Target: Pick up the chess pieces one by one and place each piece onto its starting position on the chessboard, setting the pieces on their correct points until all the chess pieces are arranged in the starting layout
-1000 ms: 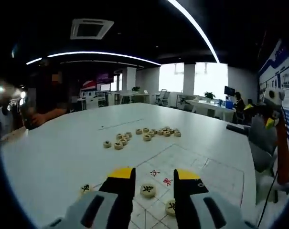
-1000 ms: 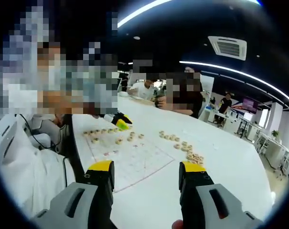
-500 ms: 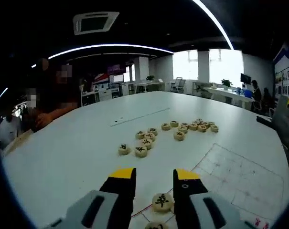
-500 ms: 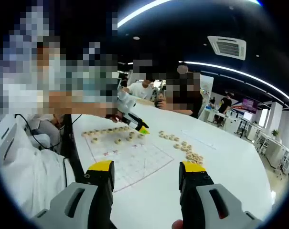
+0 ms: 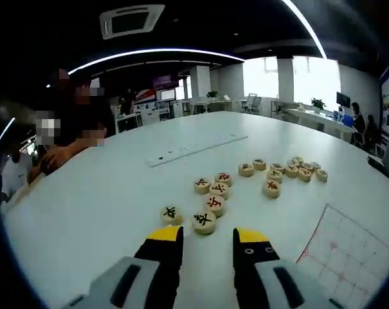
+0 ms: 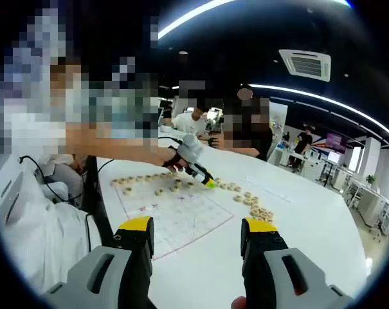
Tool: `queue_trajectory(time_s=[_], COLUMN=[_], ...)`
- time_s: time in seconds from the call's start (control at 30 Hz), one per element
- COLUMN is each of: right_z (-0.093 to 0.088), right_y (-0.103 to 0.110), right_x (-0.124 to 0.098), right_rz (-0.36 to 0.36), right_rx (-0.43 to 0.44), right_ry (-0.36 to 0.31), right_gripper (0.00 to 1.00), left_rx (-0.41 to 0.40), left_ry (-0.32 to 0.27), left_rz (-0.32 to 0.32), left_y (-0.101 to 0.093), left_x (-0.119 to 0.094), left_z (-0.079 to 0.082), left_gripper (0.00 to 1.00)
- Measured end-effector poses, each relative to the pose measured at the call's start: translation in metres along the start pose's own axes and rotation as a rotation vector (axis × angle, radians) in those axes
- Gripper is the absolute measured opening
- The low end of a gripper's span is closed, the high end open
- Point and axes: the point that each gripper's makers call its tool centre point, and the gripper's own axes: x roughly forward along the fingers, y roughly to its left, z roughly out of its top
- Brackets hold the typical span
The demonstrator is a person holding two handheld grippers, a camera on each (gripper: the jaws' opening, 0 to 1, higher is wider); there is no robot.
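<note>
White office table [image 5: 104,193], loose chess pieces [image 5: 210,199] heaped beside the chessboard [image 5: 348,251]. Reaching for a fresh piece: left gripper [image 5: 204,237] empty, jaws apart, just short of the nearest disc [image 5: 204,221]. Next: drop around it, close, carry to its point. Right gripper [image 6: 197,230] idle, jaws wide, near the board's edge.
</note>
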Motion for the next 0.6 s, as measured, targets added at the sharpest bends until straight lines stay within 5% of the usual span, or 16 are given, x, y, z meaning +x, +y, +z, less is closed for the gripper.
queue_trajectory(time_s=[0.27, 0.6], right_z=[-0.001, -0.002], right_y=[-0.001, -0.003], right_x=[0.000, 0.000], right_rz=[0.002, 0.001], right_rx=[0.003, 0.003], right_ry=[0.000, 0.002], right_gripper=[0.55, 0.55], left_rx=[-0.074, -0.075], left_ry=[-0.004, -0.009], left_rz=[0.031, 0.034], left_y=[0.008, 0.009], left_x=[0.013, 0.005], left_z=[0.002, 0.003], left_gripper=[0.20, 0.19])
